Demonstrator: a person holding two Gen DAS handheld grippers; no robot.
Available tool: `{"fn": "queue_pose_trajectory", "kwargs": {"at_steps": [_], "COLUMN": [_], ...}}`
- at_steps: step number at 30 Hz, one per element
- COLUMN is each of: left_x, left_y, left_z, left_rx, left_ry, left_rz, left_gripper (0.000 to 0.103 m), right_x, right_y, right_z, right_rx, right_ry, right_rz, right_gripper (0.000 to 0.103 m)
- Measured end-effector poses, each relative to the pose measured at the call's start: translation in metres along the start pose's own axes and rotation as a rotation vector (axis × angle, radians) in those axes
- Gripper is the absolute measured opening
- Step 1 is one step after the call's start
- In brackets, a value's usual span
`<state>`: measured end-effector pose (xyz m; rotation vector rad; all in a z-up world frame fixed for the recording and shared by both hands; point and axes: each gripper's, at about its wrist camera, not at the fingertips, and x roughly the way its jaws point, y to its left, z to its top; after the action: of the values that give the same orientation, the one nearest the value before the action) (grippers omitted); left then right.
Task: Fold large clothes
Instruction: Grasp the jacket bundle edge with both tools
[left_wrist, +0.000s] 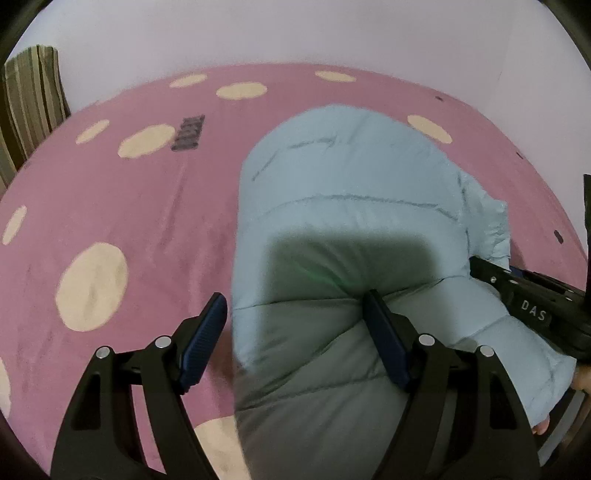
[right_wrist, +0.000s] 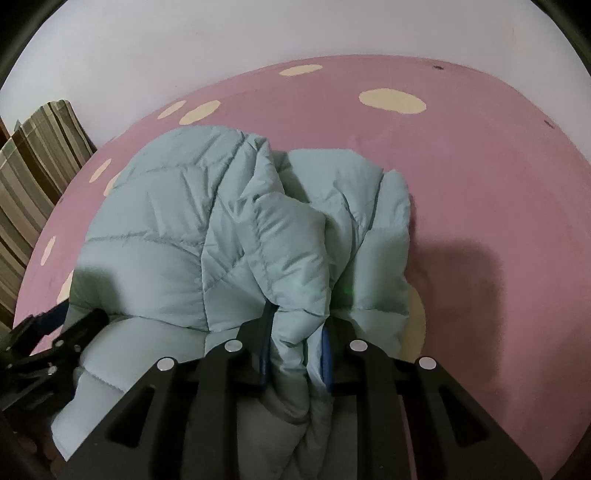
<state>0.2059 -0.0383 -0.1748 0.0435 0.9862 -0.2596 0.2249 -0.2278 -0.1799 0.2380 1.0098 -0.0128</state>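
Right gripper (right_wrist: 295, 354) is clamped on a bunched fold of the pale blue puffer jacket (right_wrist: 229, 229), lower centre of its view, fabric pinched between the blue pads. Left gripper (left_wrist: 295, 339) is spread wide: one finger over the pink spotted bedspread (left_wrist: 122, 206), the other pressing the jacket, nothing gripped. Jacket lies heaped on the bedspread, centre-right in the left view, centre-left in the right view. Striped cushion (right_wrist: 33, 177) at left edge. Small dark rectangle (left_wrist: 188, 133) on the bedspread, upper left, too blurred to identify.
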Motion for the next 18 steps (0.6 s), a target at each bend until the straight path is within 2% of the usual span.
{"fn": "queue_pose_trajectory", "kwargs": {"at_steps": [7, 15, 18], "left_x": [0.019, 0.016, 0.008], "left_y": [0.002, 0.0, -0.003], "left_z": [-0.004, -0.006, -0.008], "left_rx": [0.01, 0.017, 0.025], "left_ry": [0.03, 0.005, -0.015], "left_rz": [-0.003, 0.01, 0.027], "left_gripper": [0.076, 0.076, 0.076], "right_x": [0.012, 0.009, 0.002], "right_y": [-0.007, -0.005, -0.004], "right_z": [-0.004, -0.009, -0.01], "right_rx": [0.026, 0.035, 0.035], "right_ry": [-0.002, -0.024, -0.036], "right_rz": [0.017, 0.0, -0.007], "right_gripper": [0.02, 0.021, 0.026]}}
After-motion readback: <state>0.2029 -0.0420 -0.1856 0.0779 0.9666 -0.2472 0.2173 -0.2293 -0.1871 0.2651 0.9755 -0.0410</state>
